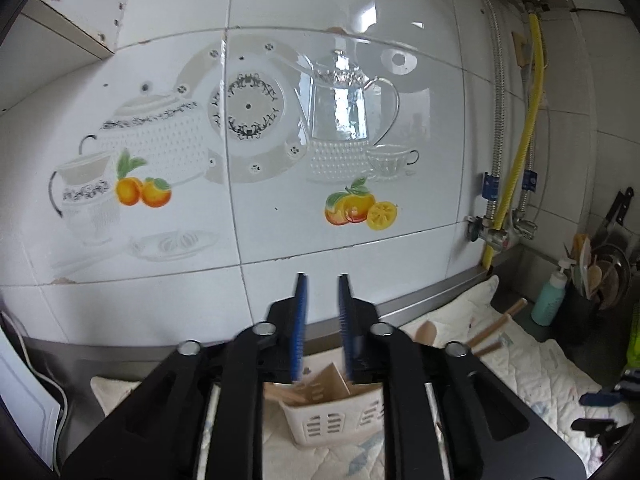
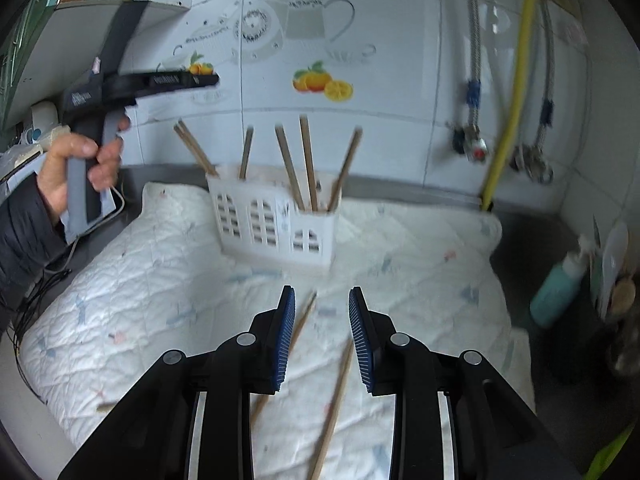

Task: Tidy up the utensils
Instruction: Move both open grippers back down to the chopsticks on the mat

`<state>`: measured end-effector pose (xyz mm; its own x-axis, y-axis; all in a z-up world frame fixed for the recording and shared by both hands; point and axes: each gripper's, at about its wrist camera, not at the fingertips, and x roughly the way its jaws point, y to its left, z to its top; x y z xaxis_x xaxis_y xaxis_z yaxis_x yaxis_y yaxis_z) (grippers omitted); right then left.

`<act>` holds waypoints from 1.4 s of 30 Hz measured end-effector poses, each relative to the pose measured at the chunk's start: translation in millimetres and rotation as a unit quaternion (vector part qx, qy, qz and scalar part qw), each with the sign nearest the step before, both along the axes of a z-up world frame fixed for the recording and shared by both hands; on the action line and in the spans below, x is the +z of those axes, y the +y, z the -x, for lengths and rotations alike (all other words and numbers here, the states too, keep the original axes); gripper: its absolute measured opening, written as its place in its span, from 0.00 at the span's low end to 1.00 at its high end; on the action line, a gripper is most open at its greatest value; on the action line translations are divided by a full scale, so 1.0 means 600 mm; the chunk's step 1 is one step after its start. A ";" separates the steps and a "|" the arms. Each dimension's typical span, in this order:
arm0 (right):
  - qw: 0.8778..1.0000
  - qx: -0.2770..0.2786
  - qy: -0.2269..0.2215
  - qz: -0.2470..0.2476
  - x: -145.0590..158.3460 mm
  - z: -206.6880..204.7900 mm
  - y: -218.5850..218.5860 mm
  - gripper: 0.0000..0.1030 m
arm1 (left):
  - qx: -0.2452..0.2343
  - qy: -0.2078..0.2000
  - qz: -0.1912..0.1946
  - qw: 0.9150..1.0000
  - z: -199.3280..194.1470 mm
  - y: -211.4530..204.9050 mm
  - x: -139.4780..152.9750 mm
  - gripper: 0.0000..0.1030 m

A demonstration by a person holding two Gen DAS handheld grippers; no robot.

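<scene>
Left hand-held gripper (image 1: 322, 312): you are holding it released, its blue pads apart with nothing between them. It is hanging above the white basket (image 1: 328, 420), pointing at the tiled wall (image 1: 160, 240).
Right hand-held gripper (image 2: 322, 336): you are holding it released too, jaws parted over the quilted mat (image 2: 160, 280). One loose chopstick (image 2: 302, 322) is lying on the mat between its pads, but they are not pressing on it.
Second loose chopstick (image 2: 336, 400): it is lying on the mat just beside the first one, toward the near edge of the counter.
Basket: it is standing on the mat near the back edge of the counter, close to the wall. Several chopsticks (image 2: 308, 160) are standing tilted inside it.
Your left hand (image 2: 76, 168): it is gripping the grey handle of the left tool, at the left side of the counter.
Teal bottle (image 2: 558, 284): it is standing off the mat, near the right back corner of the counter.
</scene>
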<state>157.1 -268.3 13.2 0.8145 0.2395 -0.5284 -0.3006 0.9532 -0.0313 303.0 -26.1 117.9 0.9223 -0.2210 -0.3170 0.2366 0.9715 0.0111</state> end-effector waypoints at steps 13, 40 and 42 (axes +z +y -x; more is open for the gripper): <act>0.996 -0.009 0.065 -0.065 -0.116 0.098 0.007 0.22 | -0.008 0.039 0.000 0.999 0.180 0.026 -0.080 0.38; 0.992 -0.032 0.111 -0.042 -0.216 0.071 0.085 0.19 | -0.123 0.235 -0.038 0.963 0.354 -0.005 -0.362 0.21; 0.992 -0.034 0.113 -0.044 -0.217 0.071 0.081 0.19 | -0.126 0.239 -0.042 0.962 0.352 -0.010 -0.369 0.20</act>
<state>114.7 -219.4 -117.2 0.6936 0.2405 -0.6790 -0.2250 0.9678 0.1130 92.0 -32.1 -103.3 0.5867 -0.3734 -0.7186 0.4625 0.8829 -0.0812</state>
